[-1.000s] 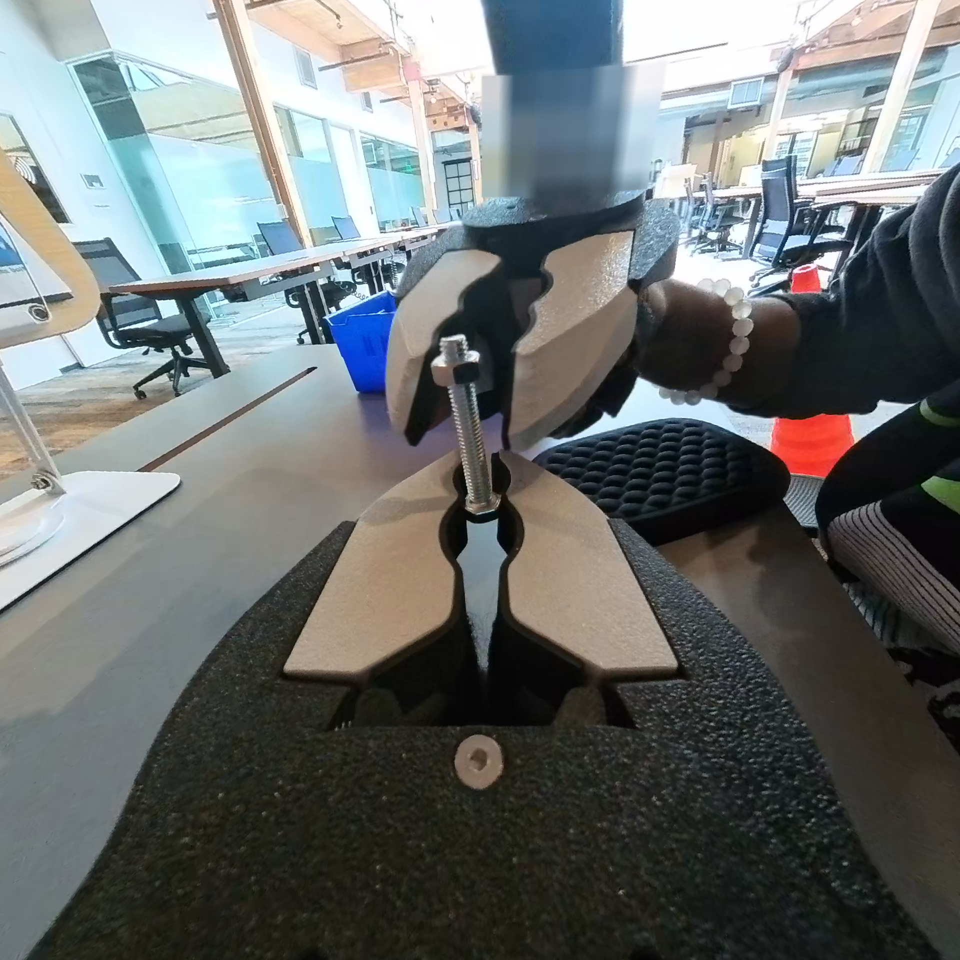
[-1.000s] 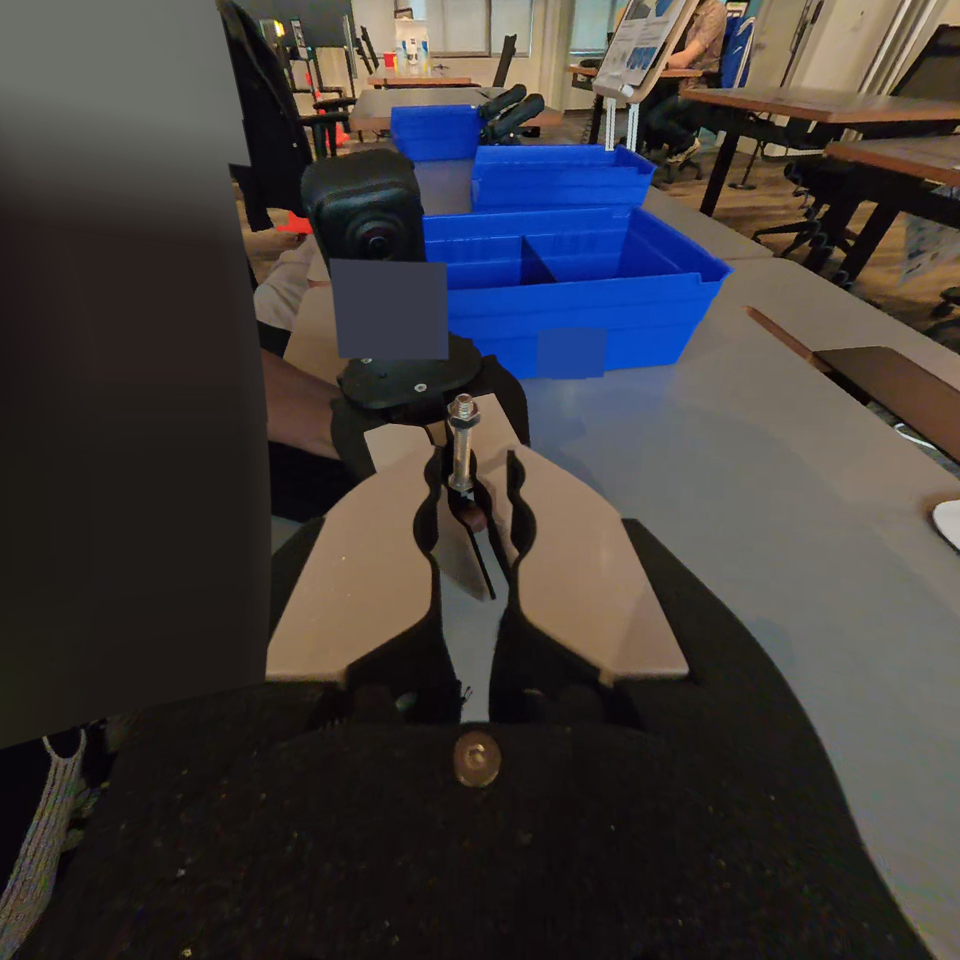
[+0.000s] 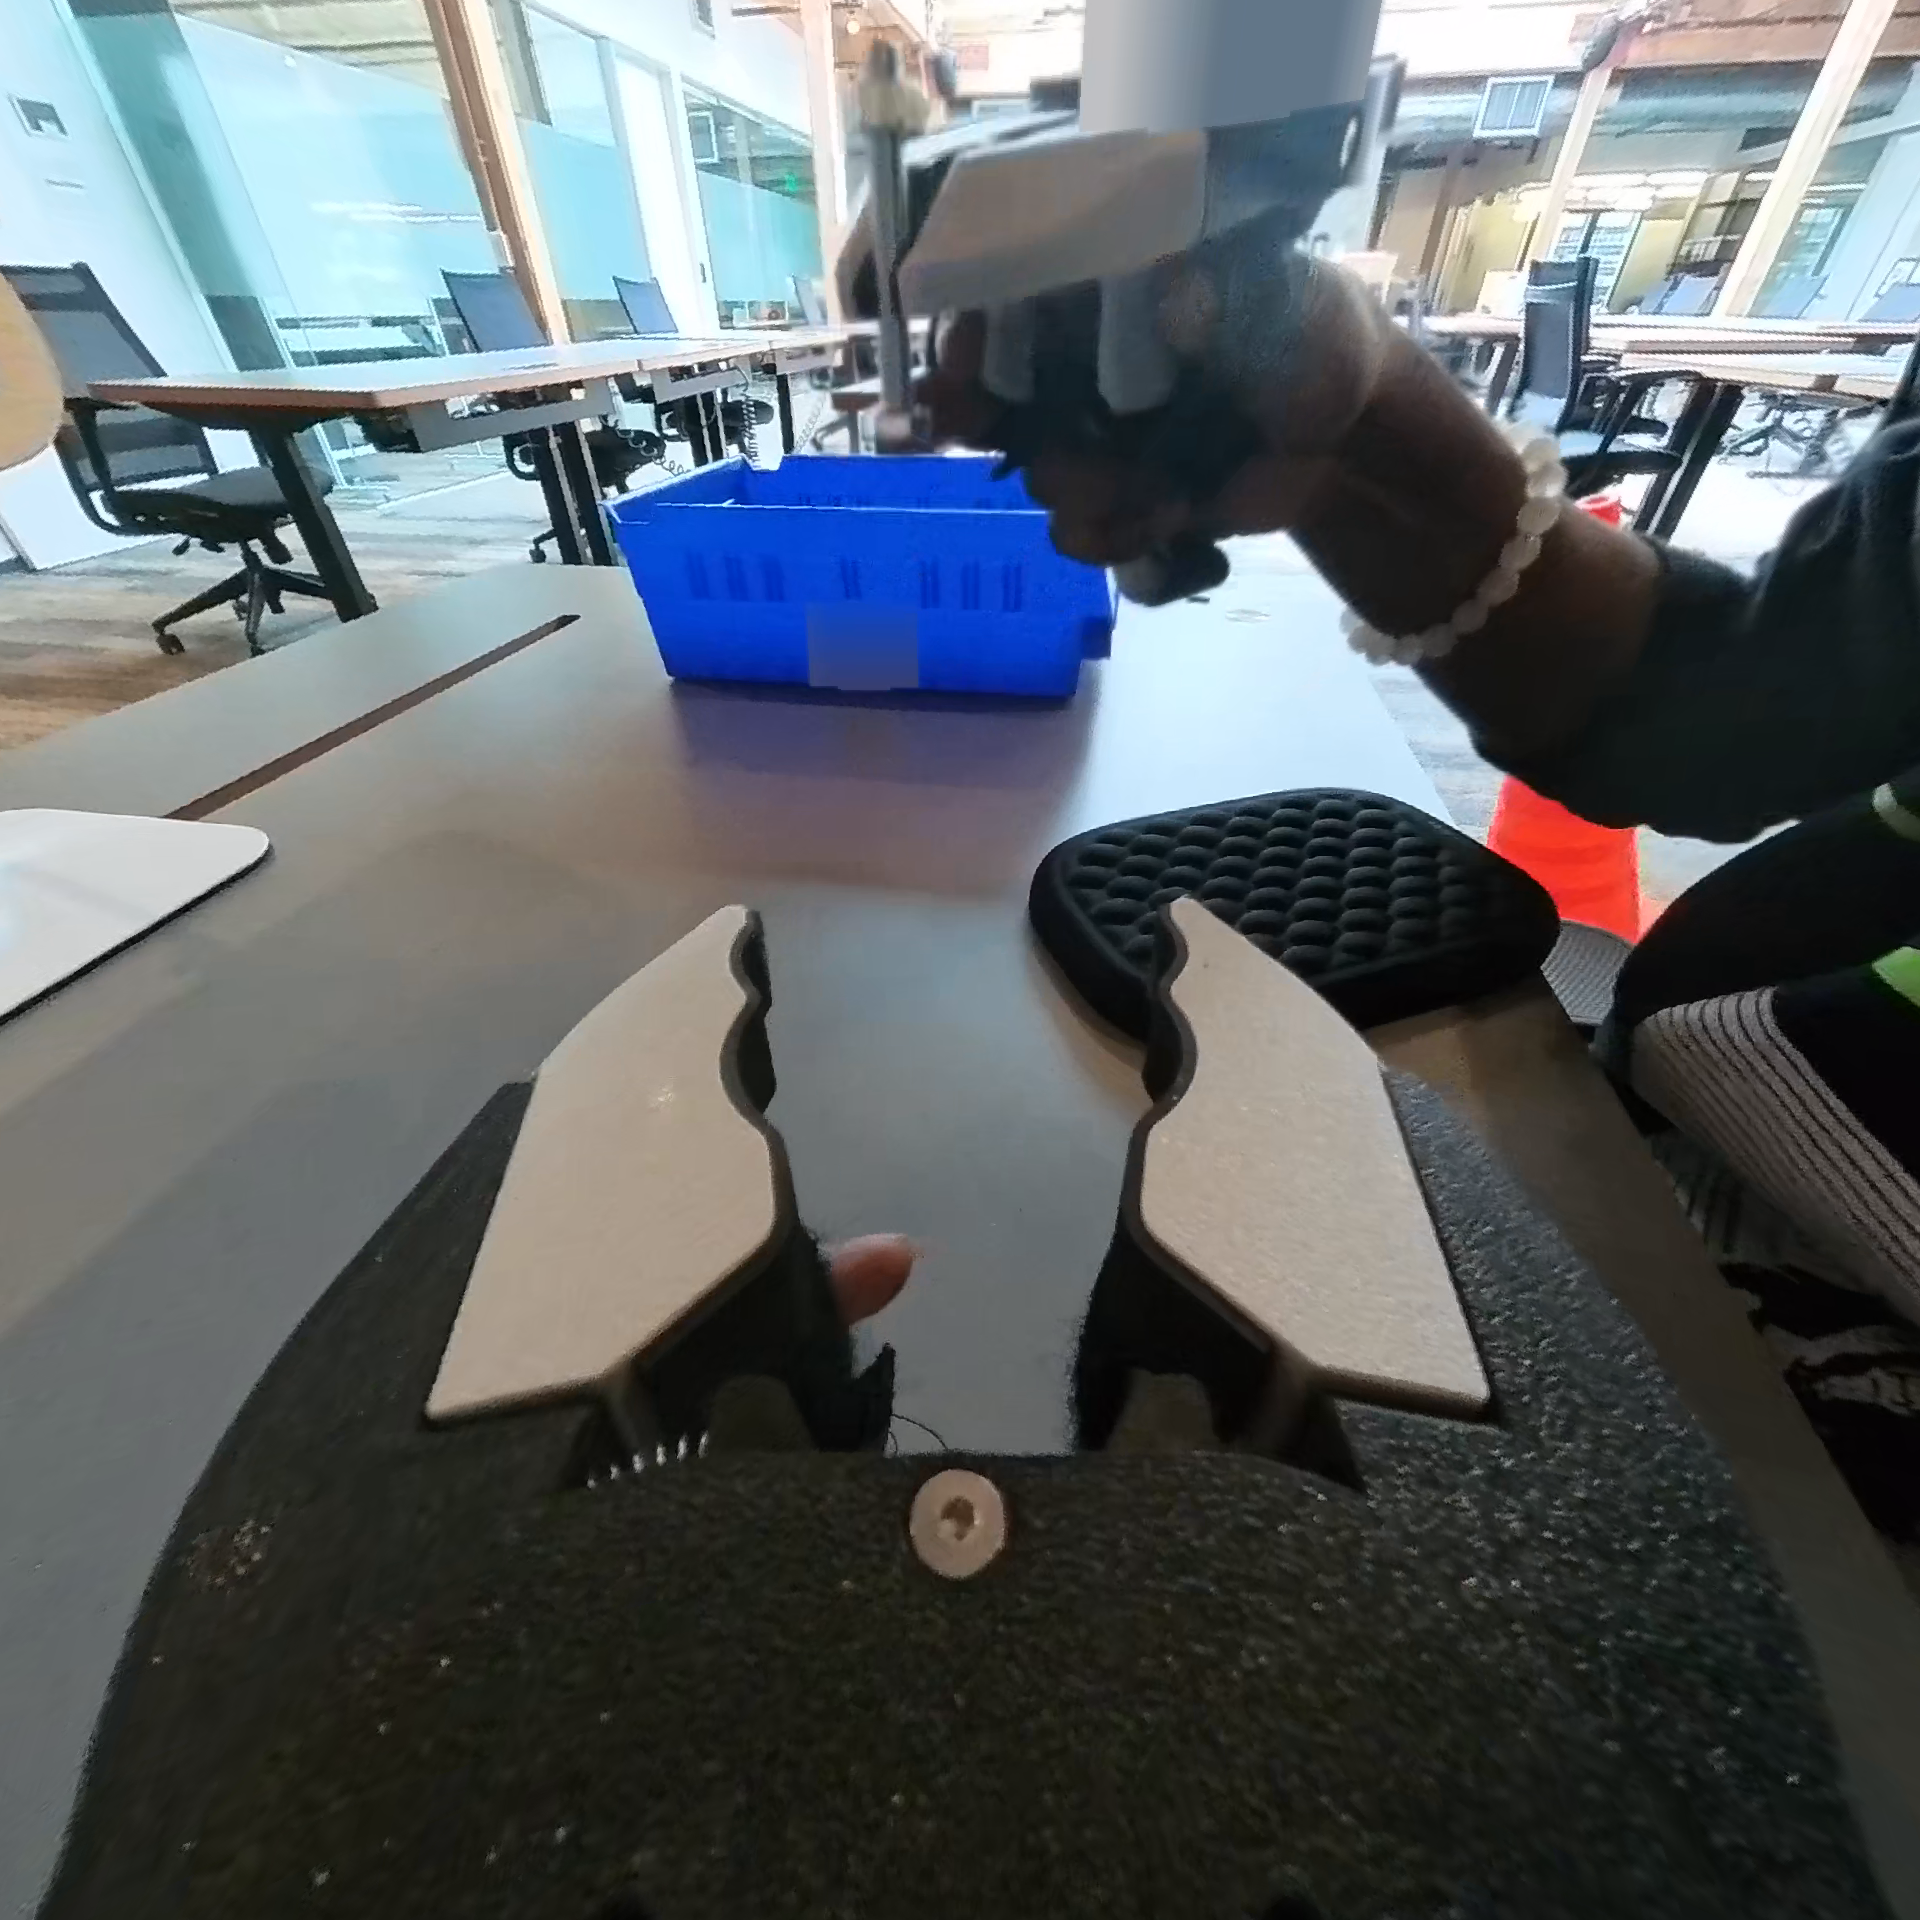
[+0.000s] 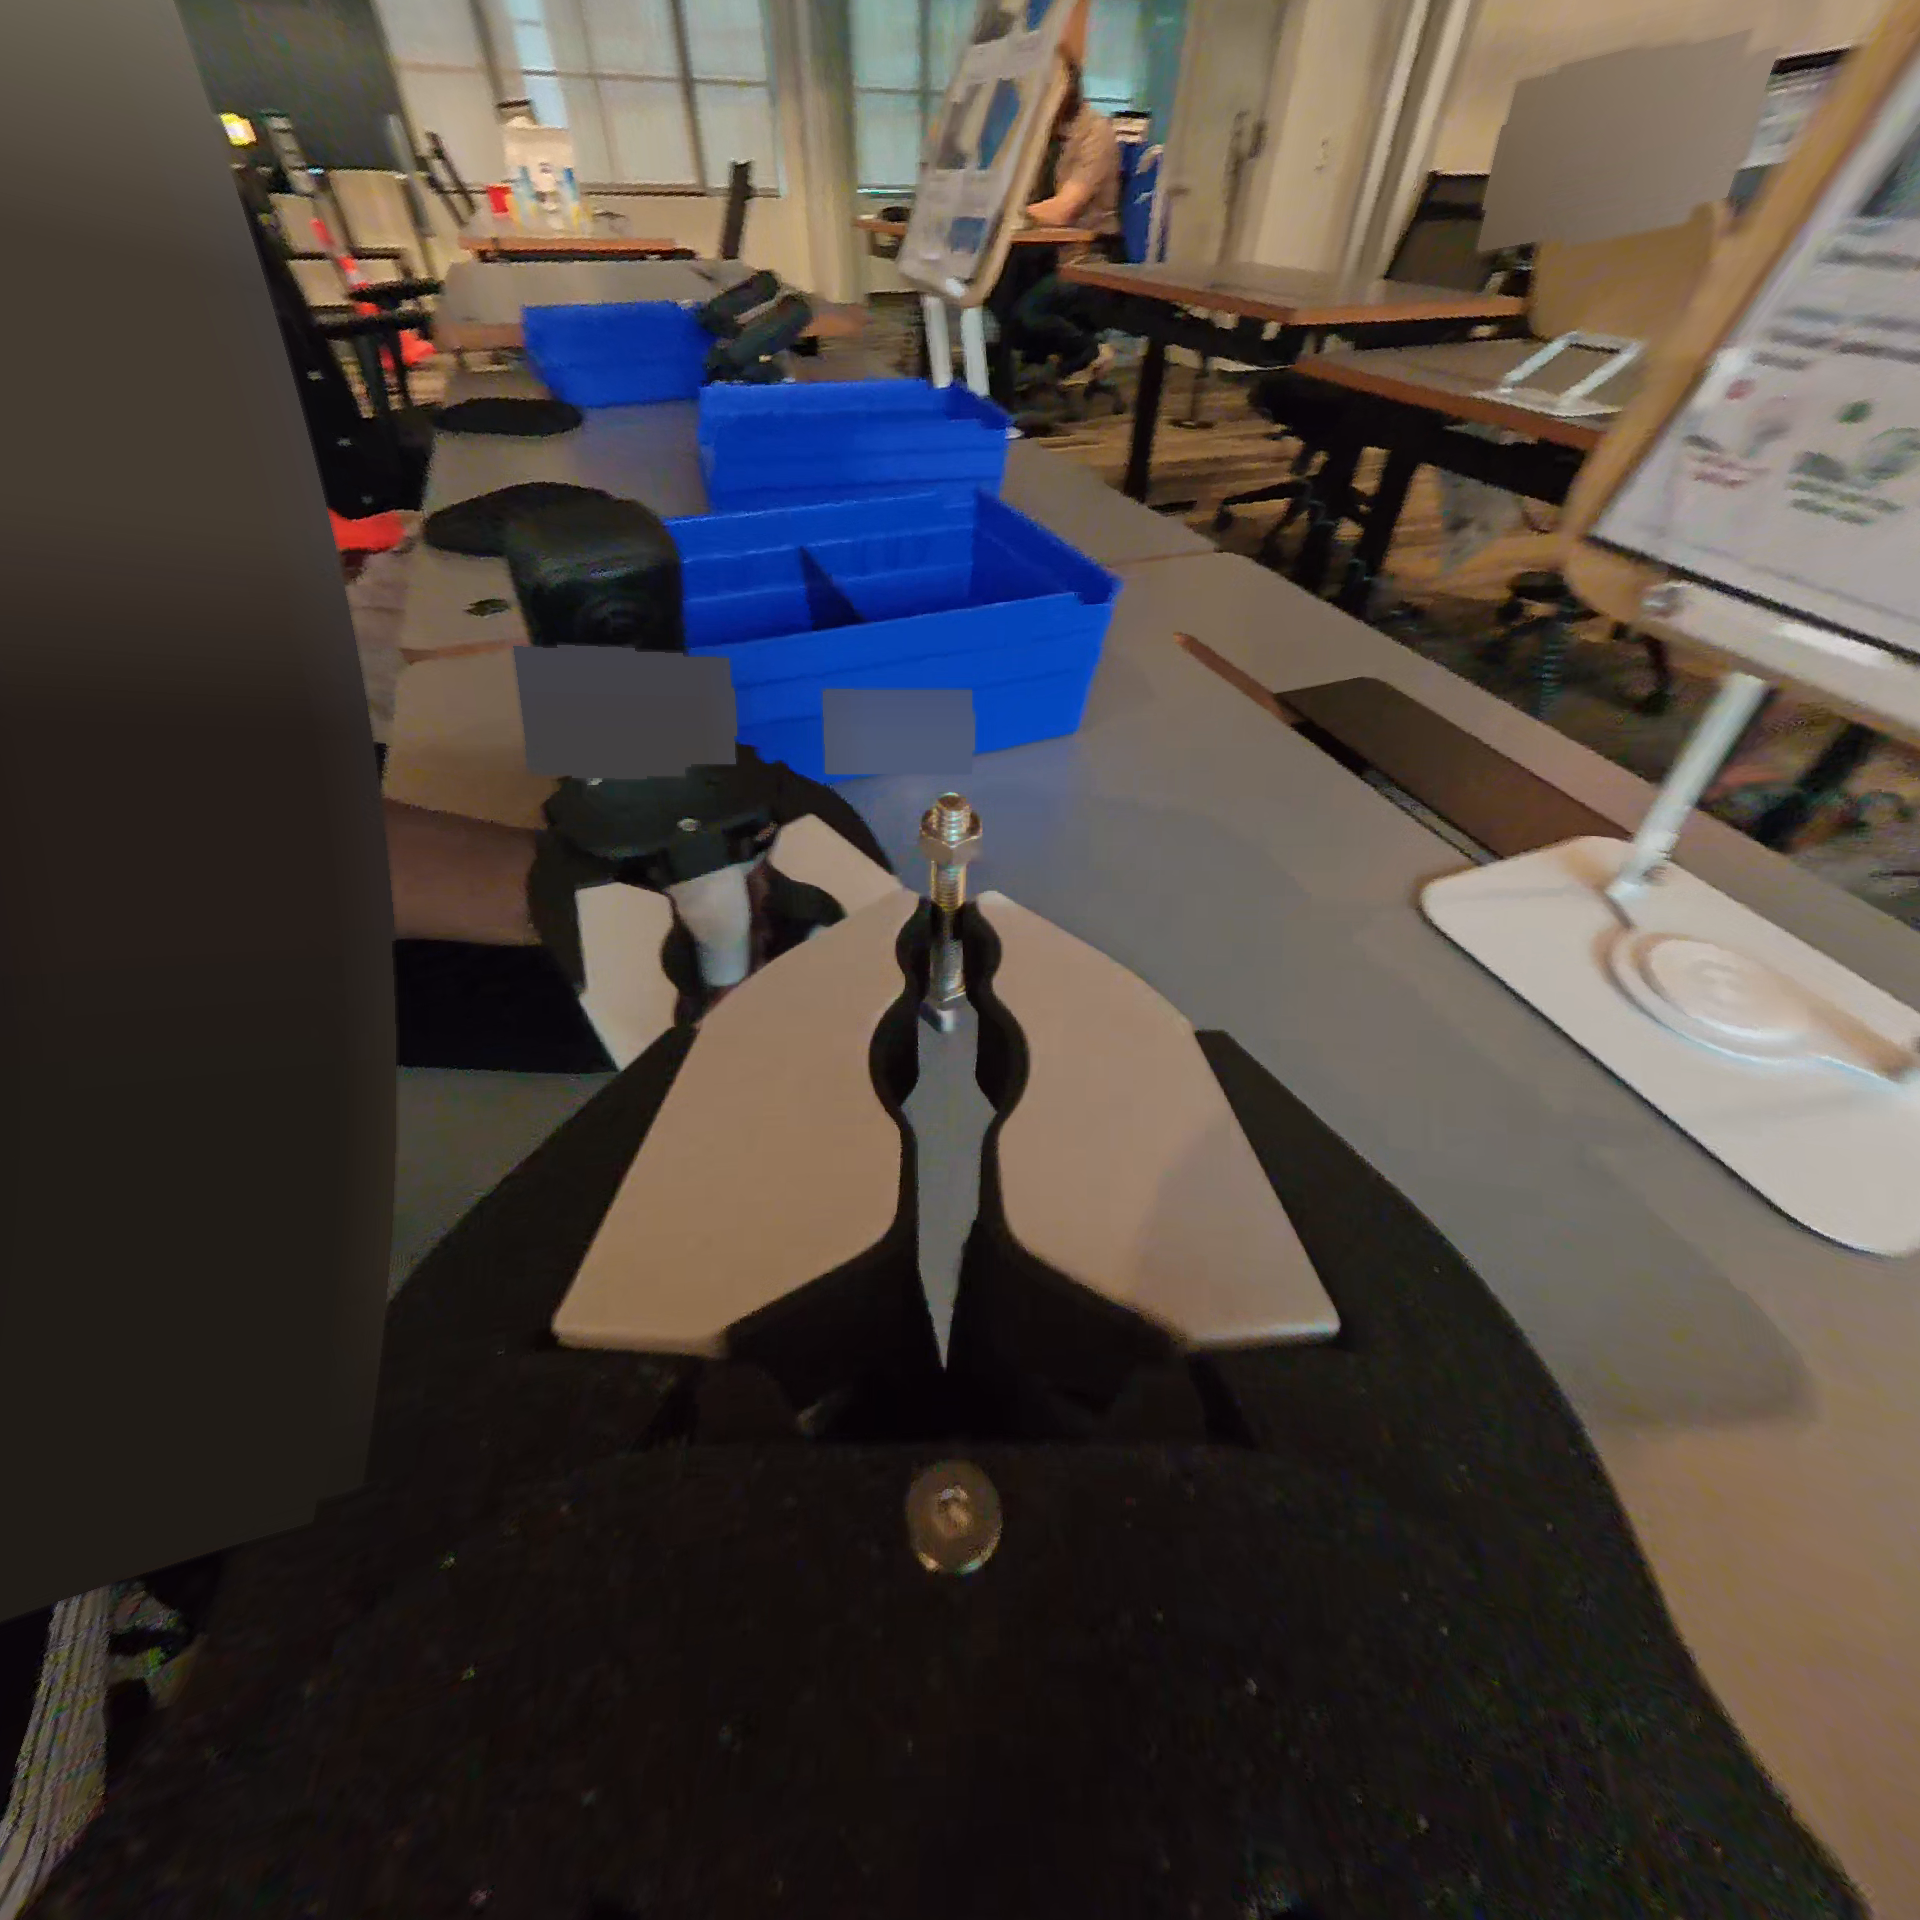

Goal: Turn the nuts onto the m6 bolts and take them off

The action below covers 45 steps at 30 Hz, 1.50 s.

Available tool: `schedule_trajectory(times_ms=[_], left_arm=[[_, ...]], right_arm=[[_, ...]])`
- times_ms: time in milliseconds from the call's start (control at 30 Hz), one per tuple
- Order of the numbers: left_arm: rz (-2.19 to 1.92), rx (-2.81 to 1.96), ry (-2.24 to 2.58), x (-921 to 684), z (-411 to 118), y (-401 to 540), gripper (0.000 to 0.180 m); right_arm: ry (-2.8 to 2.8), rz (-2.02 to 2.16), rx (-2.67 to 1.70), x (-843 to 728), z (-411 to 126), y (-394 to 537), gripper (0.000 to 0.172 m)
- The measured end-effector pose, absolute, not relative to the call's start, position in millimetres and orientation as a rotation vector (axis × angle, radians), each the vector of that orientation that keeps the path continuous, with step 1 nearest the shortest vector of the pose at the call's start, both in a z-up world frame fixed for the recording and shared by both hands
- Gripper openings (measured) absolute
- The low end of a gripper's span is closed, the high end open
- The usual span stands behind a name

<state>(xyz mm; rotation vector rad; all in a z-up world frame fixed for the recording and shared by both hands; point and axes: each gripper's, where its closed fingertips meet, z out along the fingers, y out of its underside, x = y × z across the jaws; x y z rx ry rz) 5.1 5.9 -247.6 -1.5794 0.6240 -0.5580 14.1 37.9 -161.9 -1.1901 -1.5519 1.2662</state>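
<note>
— Why is the bolt [image 4: 948,935] standing up like that in your right gripper [image 4: 951,914]?

— I have my right fingers [image 4: 1049,997] pressed narrow on its threaded shaft, head down and tip up, so the nut [image 4: 950,828] near the top stays free to be turned. I hold the bolt above the grey table [image 4: 1195,883], a little in front of the blue bin [image 4: 914,644], where nothing crowds it.

— And your left gripper [image 3: 956,935]?

— Its fingers [image 3: 665,1122] stand wide apart with nothing between them, only bare table showing through the gap. It sits low, beside the black honeycomb pad [image 3: 1309,883]. In the left view my right hand [image 3: 1247,416] is lifted well above it with the bolt hanging blurred under that gripper.

— So what has changed from a second ago?

— Then my left fingers were nearly shut on the bolt's lower end, close by the head, and my right fingers stood looser around the shaft near the nut. Now the bolt has changed sides: the right has closed on the shaft and carried it up and away, and the left has let go and spread wide.

— What do you make of that?

— I'd judge it a regrip, freeing my left to come back for the nut.
</note>
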Motion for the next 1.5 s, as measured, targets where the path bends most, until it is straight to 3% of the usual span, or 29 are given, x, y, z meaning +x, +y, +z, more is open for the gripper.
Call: schedule_trajectory(times_ms=[467,1067,1500], left_arm=[[-0.501,-1.592,0.629,0.3,-252.9,8.7,0.062],[-0.473,-1.608,0.63,-3.2,-256.6,10.6,0.053],[-0.472,-1.615,0.642,-4.0,-258.9,10.8,0.052]], right_arm=[[-1.169,0.691,-1.672,192.3,-157.7,205.9,0.005],[-1.252,0.296,-2.489,248.1,-270.3,364.4,0.005],[-1.233,0.142,-2.818,243.0,-324.3,405.2,0.005]])
